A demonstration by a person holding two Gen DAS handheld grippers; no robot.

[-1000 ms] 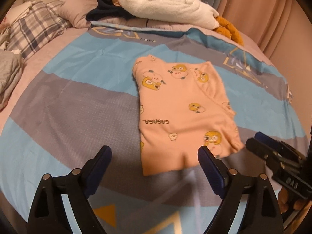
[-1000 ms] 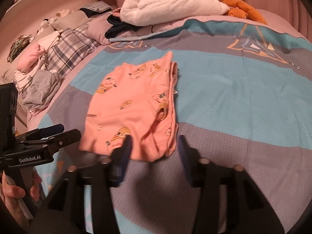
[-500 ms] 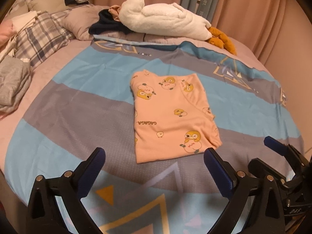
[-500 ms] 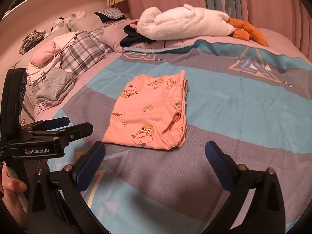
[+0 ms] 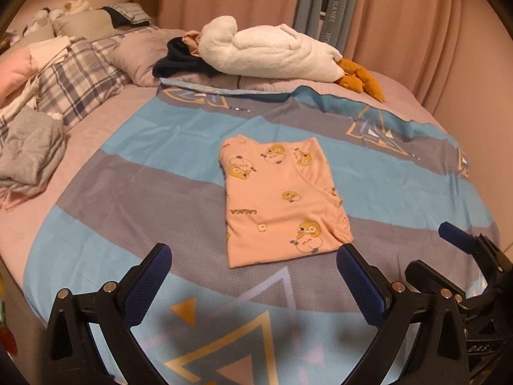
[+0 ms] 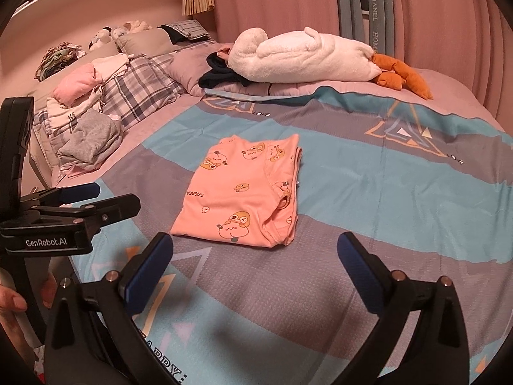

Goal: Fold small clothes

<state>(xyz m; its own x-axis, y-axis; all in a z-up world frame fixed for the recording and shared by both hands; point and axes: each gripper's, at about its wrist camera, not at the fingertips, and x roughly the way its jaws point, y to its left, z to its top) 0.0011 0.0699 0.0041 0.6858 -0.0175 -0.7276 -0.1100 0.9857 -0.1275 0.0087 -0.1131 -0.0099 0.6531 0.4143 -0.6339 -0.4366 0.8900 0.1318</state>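
Observation:
A small pink garment with yellow cartoon prints lies folded into a flat rectangle in the middle of the bed; it also shows in the right wrist view. My left gripper is open and empty, hovering short of the garment's near edge. My right gripper is open and empty, also short of the near edge. The right gripper shows at the right edge of the left wrist view, and the left gripper shows at the left of the right wrist view.
The bedspread is striped blue and grey. A white plush blanket and an orange plush toy lie at the far side. Plaid pillows and a pile of grey and pink clothes lie at the left.
Both grippers have pulled back and up from the garment. The right gripper's jaws, close together over the hem a second ago, now stand wide open. The garment lies flat, untouched.

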